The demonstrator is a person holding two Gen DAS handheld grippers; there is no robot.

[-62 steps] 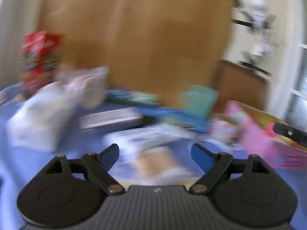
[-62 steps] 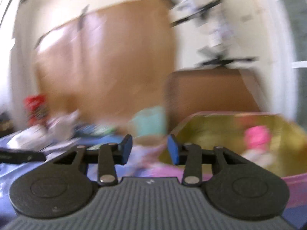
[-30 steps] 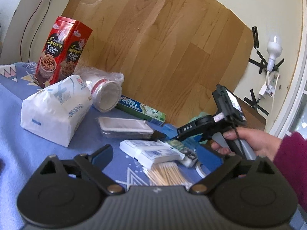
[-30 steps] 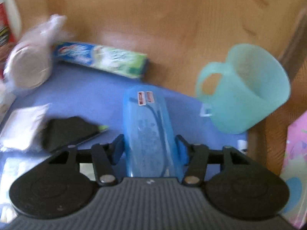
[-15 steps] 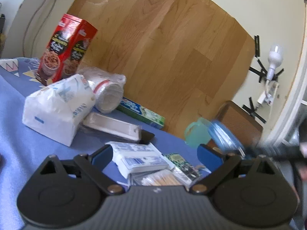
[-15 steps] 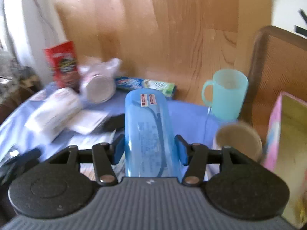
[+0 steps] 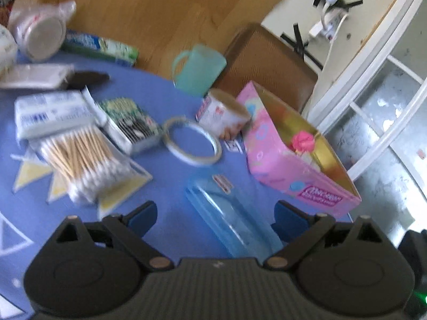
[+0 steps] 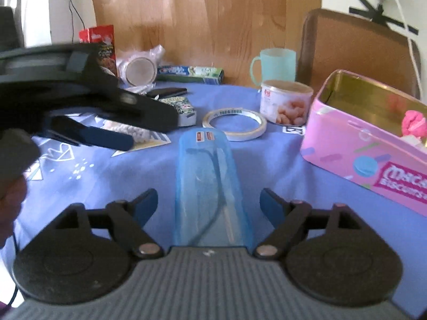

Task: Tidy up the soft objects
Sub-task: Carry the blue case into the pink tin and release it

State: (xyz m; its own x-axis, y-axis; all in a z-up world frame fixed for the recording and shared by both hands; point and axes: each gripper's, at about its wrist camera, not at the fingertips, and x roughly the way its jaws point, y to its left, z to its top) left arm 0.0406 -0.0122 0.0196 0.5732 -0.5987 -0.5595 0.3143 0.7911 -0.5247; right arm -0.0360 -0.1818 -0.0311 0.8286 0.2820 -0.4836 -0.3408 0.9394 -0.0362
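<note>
A translucent blue case (image 8: 208,186) lies lengthwise on the blue tablecloth (image 8: 280,165). It sits between the fingers of my right gripper (image 8: 208,202), whose jaws are opening and whose pads stand clear of it. In the left wrist view the same case (image 7: 229,213) lies just ahead of my open left gripper (image 7: 214,213), slanting toward its right finger. The left gripper's fingers (image 8: 106,136) reach in from the left of the right wrist view, held in a hand. To the right an open pink box (image 8: 360,149) holds a pink soft object (image 8: 413,122).
Beyond the case lie a tape ring (image 8: 240,136), a white can (image 8: 285,104) and a teal mug (image 8: 277,64). A pack of cotton swabs (image 7: 80,157), small boxes and a toothpaste box (image 8: 192,73) crowd the left side. A wooden panel and a chair back stand behind.
My right gripper came down with the blue case and its jaws spread off it, leaving the case on the cloth. The left gripper swung right and tilted down toward the case and pink box.
</note>
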